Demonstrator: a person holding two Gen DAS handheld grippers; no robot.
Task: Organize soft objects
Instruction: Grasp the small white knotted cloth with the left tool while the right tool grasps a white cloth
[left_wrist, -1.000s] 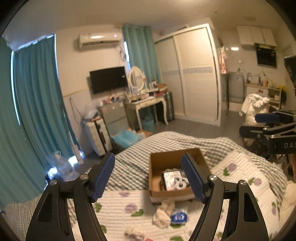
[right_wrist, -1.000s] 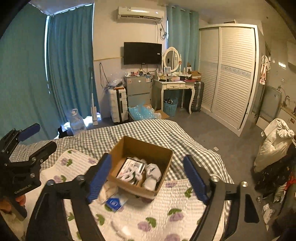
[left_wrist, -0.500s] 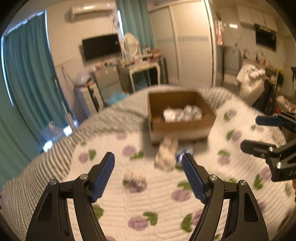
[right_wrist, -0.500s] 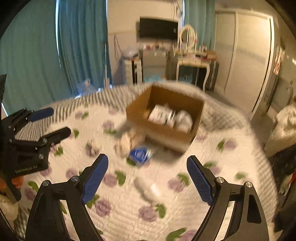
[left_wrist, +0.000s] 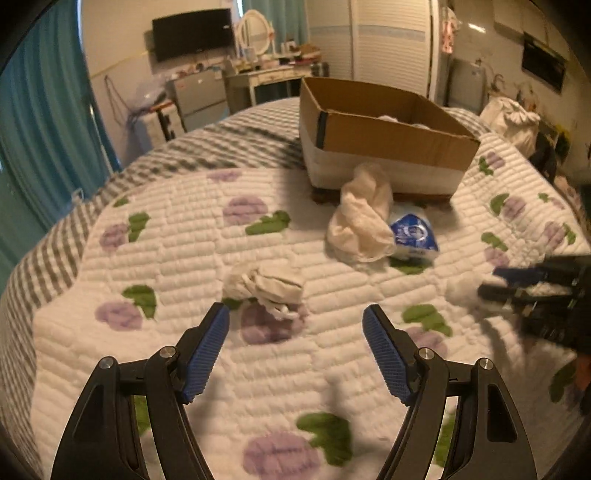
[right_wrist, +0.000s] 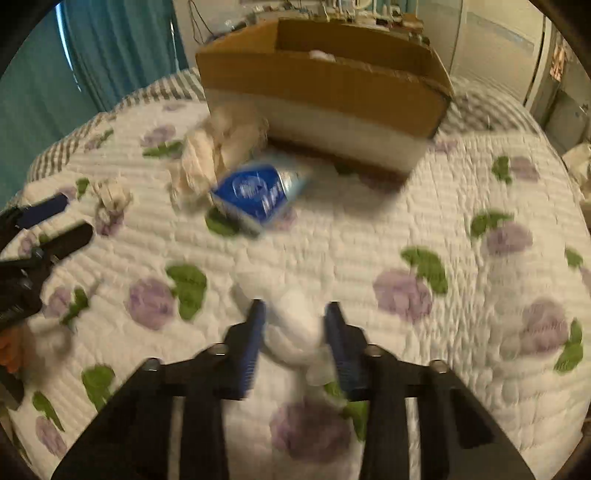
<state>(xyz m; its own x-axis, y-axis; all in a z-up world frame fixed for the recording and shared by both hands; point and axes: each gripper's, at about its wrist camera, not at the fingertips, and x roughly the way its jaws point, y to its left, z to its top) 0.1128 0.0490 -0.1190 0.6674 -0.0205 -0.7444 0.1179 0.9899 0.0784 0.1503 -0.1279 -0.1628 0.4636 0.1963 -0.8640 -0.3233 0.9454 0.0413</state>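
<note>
right gripper (right_wrist: 293, 332) is clamped around a white sock bundle (right_wrist: 295, 325) on the quilt (right_wrist: 461, 184); left gripper (left_wrist: 295, 332) (spread wide) sits just short of a crumpled white cloth (left_wrist: 267, 286), not touching

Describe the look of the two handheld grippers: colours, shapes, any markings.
Both the left gripper and right gripper have matte black, triangular cut-out finger frames with silver pivot screws. Their fingers carry blue ribbed pads. Faint white lettering shows on the left gripper's body in the right view, unreadable.
</note>
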